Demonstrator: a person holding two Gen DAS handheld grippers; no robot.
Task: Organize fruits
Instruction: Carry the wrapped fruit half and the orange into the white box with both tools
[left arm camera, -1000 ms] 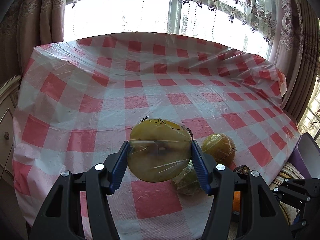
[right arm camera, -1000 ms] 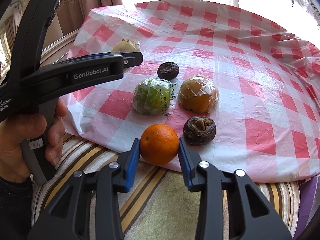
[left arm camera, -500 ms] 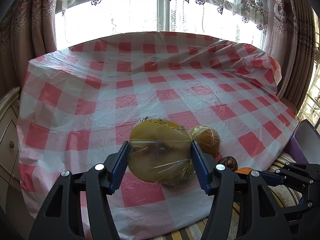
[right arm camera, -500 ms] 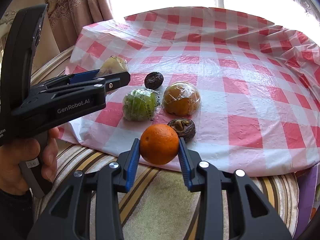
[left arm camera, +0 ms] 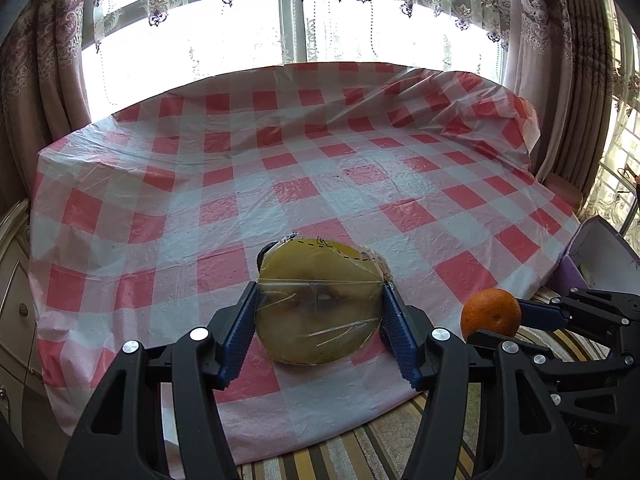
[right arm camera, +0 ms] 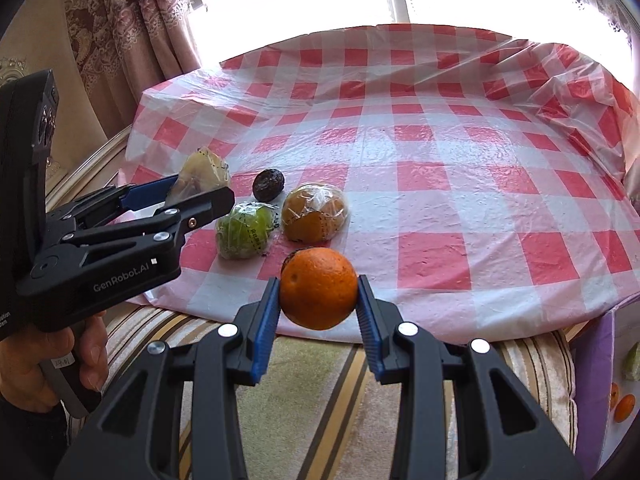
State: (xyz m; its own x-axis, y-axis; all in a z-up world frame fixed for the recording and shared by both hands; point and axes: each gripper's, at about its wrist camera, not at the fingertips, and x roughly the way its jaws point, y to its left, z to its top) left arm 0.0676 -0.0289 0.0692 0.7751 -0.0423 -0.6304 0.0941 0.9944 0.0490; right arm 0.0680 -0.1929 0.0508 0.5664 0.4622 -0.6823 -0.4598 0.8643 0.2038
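My left gripper (left arm camera: 318, 320) is shut on a plastic-wrapped yellow fruit half (left arm camera: 318, 300), held above the near edge of the red-and-white checked table (left arm camera: 280, 160); it shows in the right wrist view too (right arm camera: 200, 174). My right gripper (right arm camera: 318, 300) is shut on an orange (right arm camera: 318, 288), also seen in the left wrist view (left arm camera: 491, 314). On the table lie a wrapped green fruit (right arm camera: 245, 232), a wrapped orange-coloured fruit (right arm camera: 314, 218) and a dark wrinkled fruit (right arm camera: 268, 185). Another dark fruit is mostly hidden behind the orange.
A purple box (right arm camera: 608, 384) stands off the table's right corner, with small orange fruits (right arm camera: 624, 408) and a green piece inside; it shows in the left wrist view (left arm camera: 592, 256). A striped cushion (right arm camera: 304, 380) lies below the table edge. Curtains (right arm camera: 132, 28) and a window stand behind.
Both grippers have drawn back from the table and risen with their fruit. The table fruits look farther off; one dark fruit is now hidden behind the orange.
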